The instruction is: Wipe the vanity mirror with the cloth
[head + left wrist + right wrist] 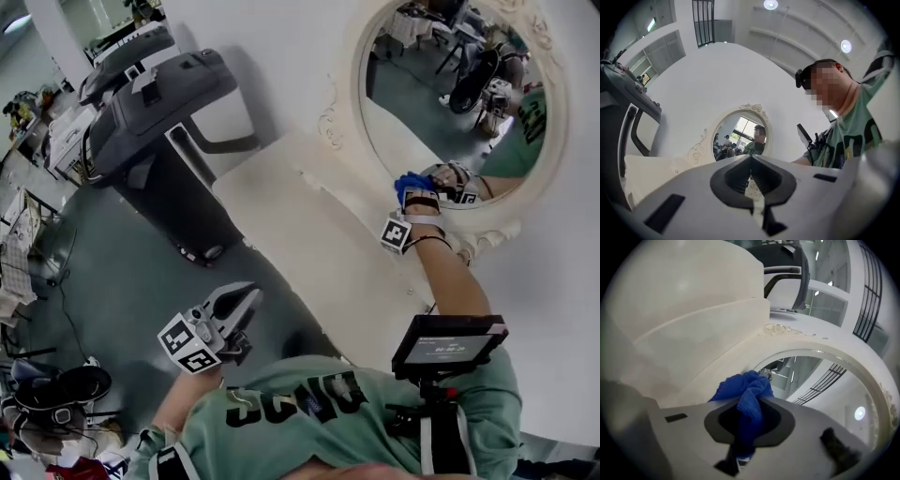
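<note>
The oval vanity mirror (450,84) in its cream carved frame (349,103) stands on a cream vanity top (309,225) against the white wall. My right gripper (411,194) is shut on a blue cloth (405,184), which presses against the glass at the mirror's lower left edge. In the right gripper view the blue cloth (746,397) bunches out between the jaws, right at the mirror (811,376) rim. My left gripper (236,302) hangs low over the floor, away from the vanity, jaws shut with nothing in them. The left gripper view shows the mirror (740,136) at a distance.
A dark treadmill (155,103) stands left of the vanity on the grey floor (122,281). Shoes and clutter (56,394) lie at the lower left. A small screen (448,342) is mounted at the person's chest.
</note>
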Motion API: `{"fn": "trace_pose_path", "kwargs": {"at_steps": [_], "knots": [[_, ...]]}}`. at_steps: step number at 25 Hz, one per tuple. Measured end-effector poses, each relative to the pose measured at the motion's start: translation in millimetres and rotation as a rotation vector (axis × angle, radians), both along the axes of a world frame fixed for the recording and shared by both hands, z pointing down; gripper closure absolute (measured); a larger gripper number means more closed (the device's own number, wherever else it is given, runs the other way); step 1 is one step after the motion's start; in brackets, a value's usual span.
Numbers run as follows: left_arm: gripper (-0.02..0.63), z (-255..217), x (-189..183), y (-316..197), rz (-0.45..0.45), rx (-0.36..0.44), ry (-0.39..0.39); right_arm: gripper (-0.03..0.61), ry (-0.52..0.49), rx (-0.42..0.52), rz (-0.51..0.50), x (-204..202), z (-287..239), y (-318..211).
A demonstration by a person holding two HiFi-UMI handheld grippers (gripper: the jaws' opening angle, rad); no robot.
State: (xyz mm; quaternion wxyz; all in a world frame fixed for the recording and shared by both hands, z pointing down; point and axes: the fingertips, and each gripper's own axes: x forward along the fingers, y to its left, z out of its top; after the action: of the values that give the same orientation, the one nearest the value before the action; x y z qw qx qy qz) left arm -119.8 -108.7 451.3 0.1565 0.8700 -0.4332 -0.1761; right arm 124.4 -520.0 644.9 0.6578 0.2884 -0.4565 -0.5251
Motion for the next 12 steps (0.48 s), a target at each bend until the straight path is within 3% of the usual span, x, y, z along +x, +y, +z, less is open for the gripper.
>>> {"fn": "trace_pose_path", "kwargs": {"at_steps": [8,12], "knots": [[0.603,-7,-11,15,0.003,0.049,0.029,0.534,0.058,-0.109,0.043,-1,-10,11],[0.603,-28,-27,13,0.007,0.119,0.042,0.534,0.032,0.005,-0.012,-11,-99,11]]}}
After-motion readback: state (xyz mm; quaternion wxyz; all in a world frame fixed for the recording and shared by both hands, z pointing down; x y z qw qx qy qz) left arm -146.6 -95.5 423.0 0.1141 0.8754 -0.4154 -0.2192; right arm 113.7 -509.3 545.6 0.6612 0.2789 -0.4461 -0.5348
